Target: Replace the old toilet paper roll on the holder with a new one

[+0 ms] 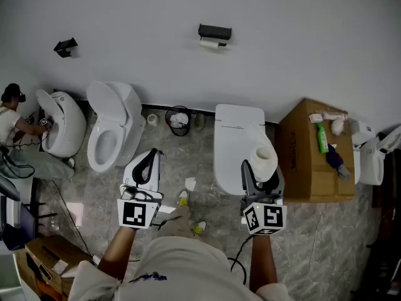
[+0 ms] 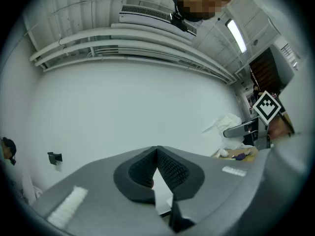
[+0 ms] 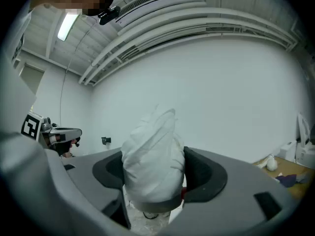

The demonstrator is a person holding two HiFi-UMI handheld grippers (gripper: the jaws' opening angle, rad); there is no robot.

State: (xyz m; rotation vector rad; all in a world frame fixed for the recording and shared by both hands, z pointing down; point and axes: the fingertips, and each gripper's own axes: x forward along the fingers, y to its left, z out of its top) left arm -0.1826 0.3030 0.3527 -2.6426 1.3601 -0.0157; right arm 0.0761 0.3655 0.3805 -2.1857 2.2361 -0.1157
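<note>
The right gripper [image 1: 262,171], lower right of centre, pinches a new roll [image 1: 265,154] of white paper between its widely parted jaws, and in the frame the roll overlaps the closed toilet [image 1: 233,137]. The left gripper [image 1: 148,162], lower left of centre, has its jaws pressed together on nothing. The holder [image 1: 215,31] sits on the wall at top centre, well apart from both, with the old roll [image 1: 210,43] just under it.

Washroom mock-up: several toilets [image 1: 111,130] along wall [image 1: 288,36]
</note>
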